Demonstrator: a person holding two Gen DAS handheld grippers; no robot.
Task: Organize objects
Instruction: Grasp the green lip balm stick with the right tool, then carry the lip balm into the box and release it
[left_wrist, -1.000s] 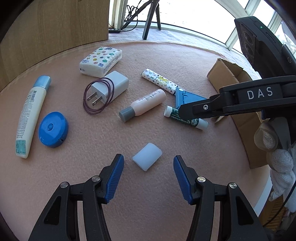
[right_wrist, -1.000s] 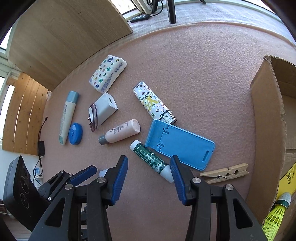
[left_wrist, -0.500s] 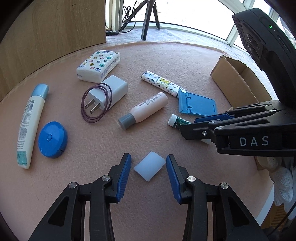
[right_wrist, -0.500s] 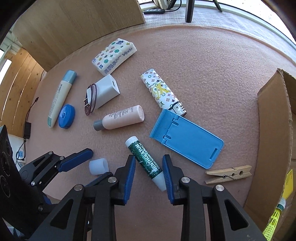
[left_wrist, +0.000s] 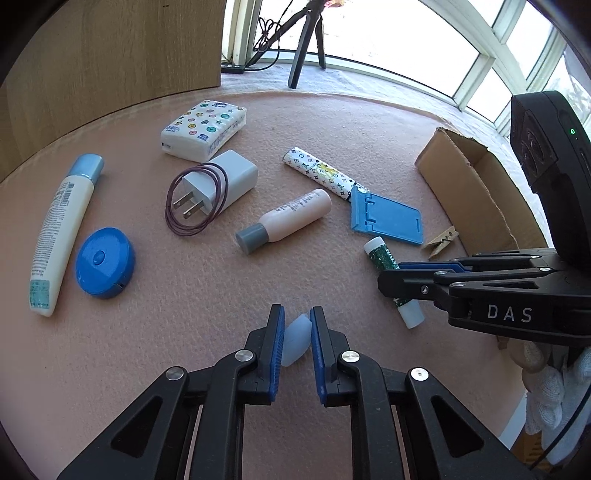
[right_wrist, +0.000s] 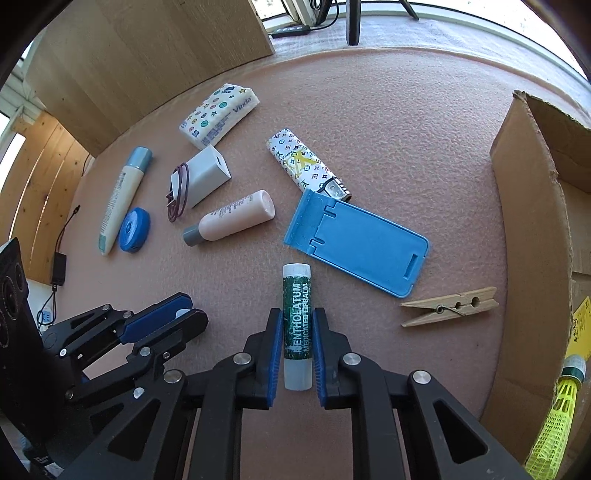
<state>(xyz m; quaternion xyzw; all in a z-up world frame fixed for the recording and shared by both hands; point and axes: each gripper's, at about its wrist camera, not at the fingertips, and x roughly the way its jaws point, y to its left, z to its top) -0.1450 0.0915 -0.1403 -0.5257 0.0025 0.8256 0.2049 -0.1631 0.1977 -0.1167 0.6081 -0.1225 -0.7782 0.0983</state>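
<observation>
Right gripper (right_wrist: 297, 345) jaws just clenched on "MENTHOLATUM" lip balm (right_wrist: 296, 321), left gripper (left_wrist: 297, 338) on white cap (left_wrist: 295, 339).

The tabletop (right_wrist: 388, 122) is salmon pink. The lip balm (right_wrist: 296, 314) has a dark green label with white lettering and white ends. The phone stand (right_wrist: 356, 245) and tape measure (left_wrist: 105, 262) are bright blue. The lighter (right_wrist: 295, 158) is white with a small multicoloured monogram print; the tissue pack (left_wrist: 203, 129) is white with coloured stars and dots. The small cap (left_wrist: 295, 338) is translucent white. The clothespin (right_wrist: 448, 306) is pale wood.
</observation>
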